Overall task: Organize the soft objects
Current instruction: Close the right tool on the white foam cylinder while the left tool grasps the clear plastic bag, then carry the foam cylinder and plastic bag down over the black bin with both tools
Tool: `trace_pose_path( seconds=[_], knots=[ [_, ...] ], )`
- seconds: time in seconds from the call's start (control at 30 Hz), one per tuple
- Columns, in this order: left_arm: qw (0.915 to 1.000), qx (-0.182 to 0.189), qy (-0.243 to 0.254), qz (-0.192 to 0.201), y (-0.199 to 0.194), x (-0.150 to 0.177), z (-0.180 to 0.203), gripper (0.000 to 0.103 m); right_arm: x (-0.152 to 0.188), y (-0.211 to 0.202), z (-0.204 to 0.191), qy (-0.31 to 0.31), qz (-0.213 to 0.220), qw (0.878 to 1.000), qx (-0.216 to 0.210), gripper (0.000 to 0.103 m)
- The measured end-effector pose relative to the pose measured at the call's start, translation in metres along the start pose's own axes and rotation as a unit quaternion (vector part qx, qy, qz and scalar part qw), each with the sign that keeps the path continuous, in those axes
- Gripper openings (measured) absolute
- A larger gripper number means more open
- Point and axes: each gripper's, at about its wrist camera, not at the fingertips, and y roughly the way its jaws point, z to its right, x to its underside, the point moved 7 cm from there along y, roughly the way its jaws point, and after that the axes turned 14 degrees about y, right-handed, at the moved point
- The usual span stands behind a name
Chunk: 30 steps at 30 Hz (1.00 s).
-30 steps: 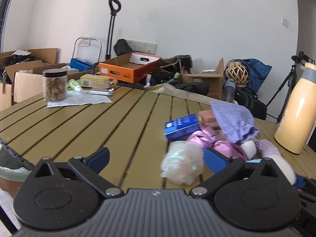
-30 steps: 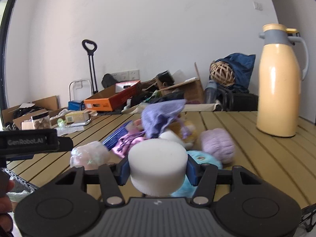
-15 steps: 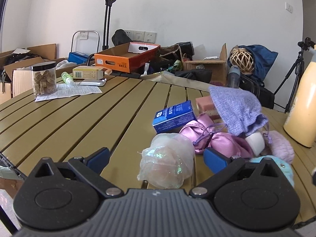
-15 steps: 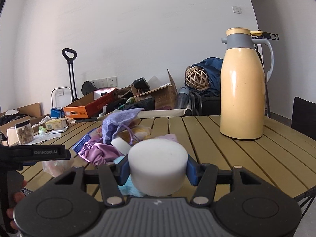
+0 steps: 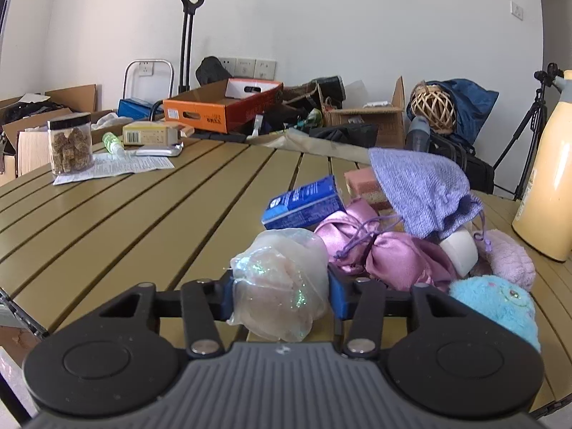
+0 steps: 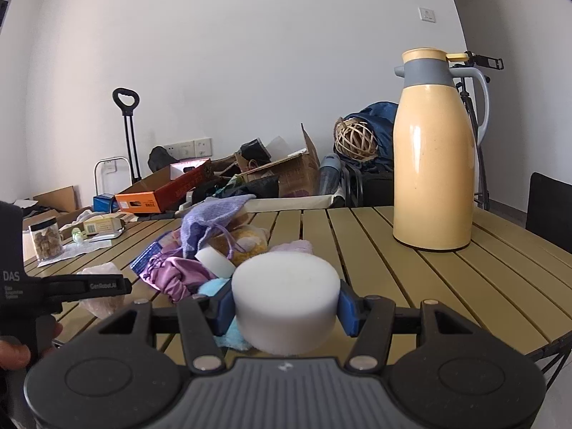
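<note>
On the slatted table (image 5: 143, 207) lies a heap of soft things. A translucent shimmery bundle (image 5: 282, 271) sits between the blue pads of my left gripper (image 5: 280, 293). Its jaws are closing and both pads touch the bundle. Behind it lie a pink satin pouch (image 5: 386, 254), a purple knit pouch (image 5: 422, 189), a blue plush (image 5: 497, 300) and a lilac fluffy piece (image 5: 507, 261). My right gripper (image 6: 286, 307) is shut on a white round foam sponge (image 6: 286, 286), held just above the table's near side.
A tall yellow thermos (image 6: 432, 164) stands at the right of the table. A blue carton (image 5: 304, 203) and a pink sponge (image 5: 361, 186) lie in the heap. A jar (image 5: 69, 143) on paper stands far left. Boxes and bags crowd the floor behind.
The left jaws went from wide open to closed around the shimmery bundle after the gripper moved up to it. The right gripper shifted sideways, still gripping the white sponge.
</note>
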Motion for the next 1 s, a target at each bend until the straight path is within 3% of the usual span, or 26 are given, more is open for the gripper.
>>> trace_pose_path(
  seconds=[0.57,0.83,1.0],
  knots=[
    [0.9986,0.020,-0.004,0.050,-0.055,-0.005,-0.008,0.050,0.002,-0.027,-0.020,-0.013,0.015,0.999,-0.036,0.055],
    [0.9962,0.031,-0.003,0.082,-0.104,0.011,-0.016,0.050,0.006,-0.067,-0.031,-0.030,0.044,0.997,-0.047,0.055],
    [0.9967,0.037,0.003,0.072,-0.132,0.038,-0.022,0.050,0.025,-0.096,-0.025,-0.043,0.043,0.997,-0.043,0.055]
  ],
)
